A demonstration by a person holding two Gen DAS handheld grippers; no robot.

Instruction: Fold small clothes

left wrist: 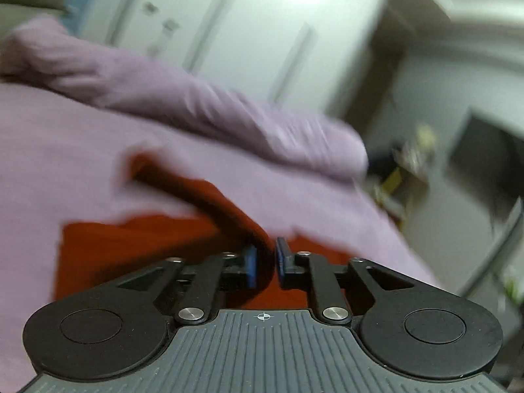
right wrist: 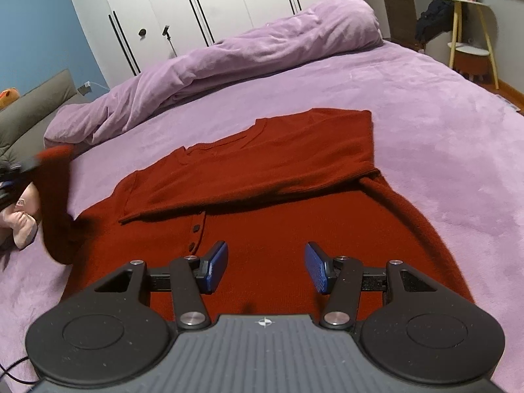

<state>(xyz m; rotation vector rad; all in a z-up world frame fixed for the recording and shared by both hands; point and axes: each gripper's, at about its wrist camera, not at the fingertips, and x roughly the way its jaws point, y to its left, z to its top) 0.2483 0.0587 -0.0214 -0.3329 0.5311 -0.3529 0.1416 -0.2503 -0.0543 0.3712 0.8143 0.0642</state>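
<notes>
A red knit sweater with small dark buttons lies flat on the purple bed. Its right sleeve is folded across the chest. My left gripper is shut on the left sleeve and holds it lifted off the bed; that view is motion-blurred. The raised sleeve and the left gripper show at the left edge of the right wrist view. My right gripper is open and empty just above the sweater's lower body.
A rolled purple duvet lies along the far side of the bed. White wardrobe doors stand behind it. A grey pillow is at the left. A small side table stands at the far right.
</notes>
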